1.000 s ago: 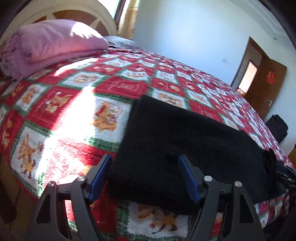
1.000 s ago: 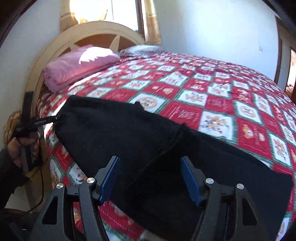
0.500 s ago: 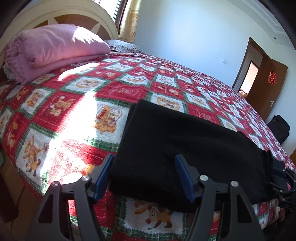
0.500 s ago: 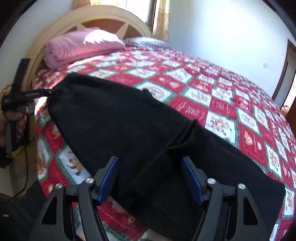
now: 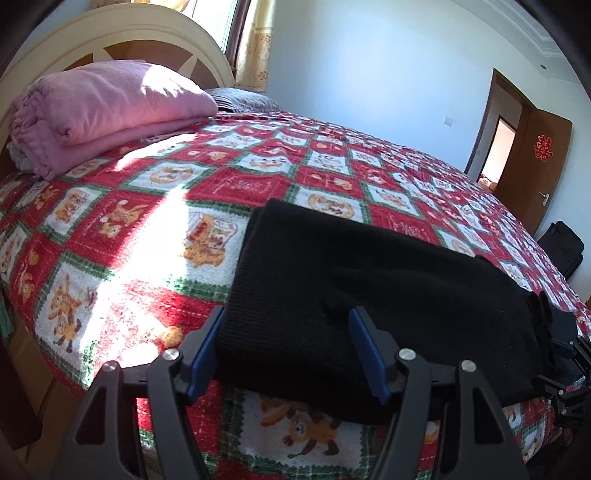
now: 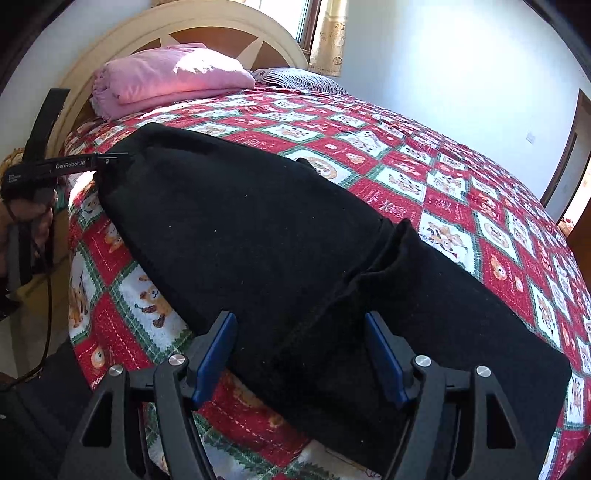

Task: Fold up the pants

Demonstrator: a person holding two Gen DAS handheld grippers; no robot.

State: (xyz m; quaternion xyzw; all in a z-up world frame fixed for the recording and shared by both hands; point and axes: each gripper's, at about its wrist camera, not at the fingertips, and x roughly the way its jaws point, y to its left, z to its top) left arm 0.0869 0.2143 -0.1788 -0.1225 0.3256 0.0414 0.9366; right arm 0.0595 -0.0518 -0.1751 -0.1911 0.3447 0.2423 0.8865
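Note:
Black pants [image 5: 369, 291] lie folded lengthwise along the near edge of the bed, also in the right wrist view [image 6: 258, 236]. My left gripper [image 5: 288, 347] is open, its blue-padded fingers astride the pants' left end at the bed edge. My right gripper [image 6: 301, 350] is open, its fingers astride the pants near a raised fold ridge [image 6: 373, 266]. The left gripper also shows in the right wrist view [image 6: 107, 160], at the far left end of the pants. The right gripper shows at the pants' right end in the left wrist view [image 5: 569, 373].
The bed carries a red, white and green patterned quilt [image 5: 229, 184]. A folded pink blanket [image 5: 103, 107] and a grey pillow [image 6: 299, 75] lie by the cream headboard [image 6: 207, 26]. An open brown door [image 5: 532, 162] and a black bag [image 5: 561, 247] are at far right.
Both grippers have risen and tilted slightly; the views show more of the bed and pants. Both stay open. The pants have not visibly moved.

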